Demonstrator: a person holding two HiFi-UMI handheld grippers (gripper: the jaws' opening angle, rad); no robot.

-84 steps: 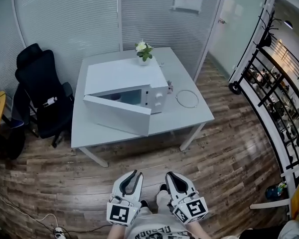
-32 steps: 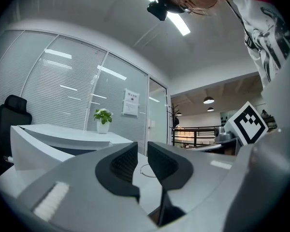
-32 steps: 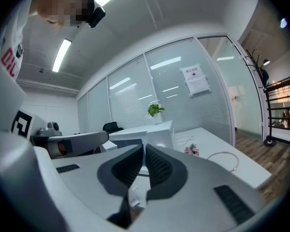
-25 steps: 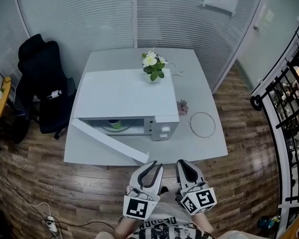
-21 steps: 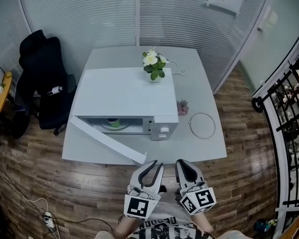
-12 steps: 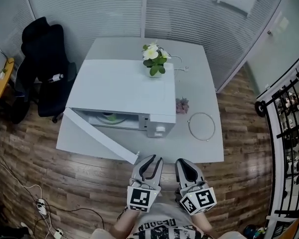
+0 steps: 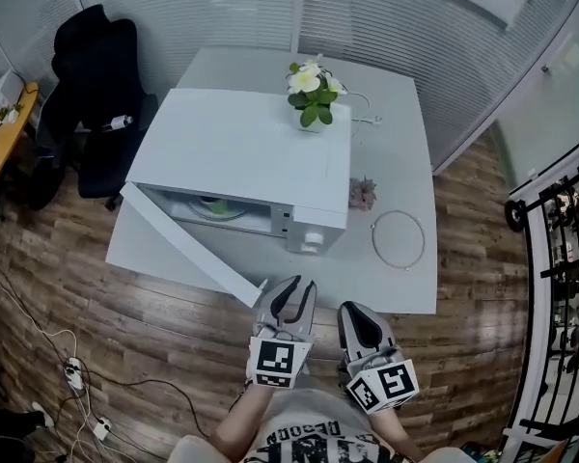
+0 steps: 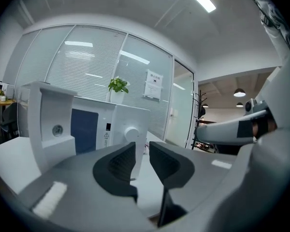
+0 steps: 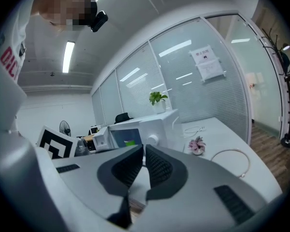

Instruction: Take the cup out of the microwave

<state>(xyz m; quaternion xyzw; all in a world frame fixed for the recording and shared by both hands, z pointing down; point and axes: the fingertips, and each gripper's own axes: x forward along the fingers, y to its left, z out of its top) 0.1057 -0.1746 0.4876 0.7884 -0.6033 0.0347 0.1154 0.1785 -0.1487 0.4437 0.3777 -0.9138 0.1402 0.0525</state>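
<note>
Since the microwave (image 7: 241, 152) has its door (image 7: 188, 258) swung wide toward the person, the head view shows the green cup (image 7: 215, 204) sitting deep in the microwave's cavity on the turntable, reachable only from the front. Both tools hover off the table's (image 7: 405, 287) near edge. The left gripper (image 7: 287, 292) is just in front of the microwave beside the door's free end, and the right gripper (image 7: 357, 318) is a little further out, below the control panel. The reach has probably not begun. A potted plant (image 7: 312, 93) stands on the microwave's roof, so any path over the top is poor. To the right of the microwave lies a thin ring (image 7: 398, 239), well apart from the opening. In the left gripper view, the claw (image 8: 141, 153) is spreading its jaws with nothing between them, aimed at the microwave's knob panel (image 8: 132, 132). The door's edge (image 8: 48, 124) rises close on the left, which narrows the way in and would need rounding. The cup does not show here. In the right gripper view, the claw (image 9: 143, 161) is barely parted, only a thin slit between the pads, and it is empty. Past its tips the cup (image 9: 130, 142) shows as a green spot inside the microwave (image 9: 157, 122), with bare tabletop to the right.
</note>
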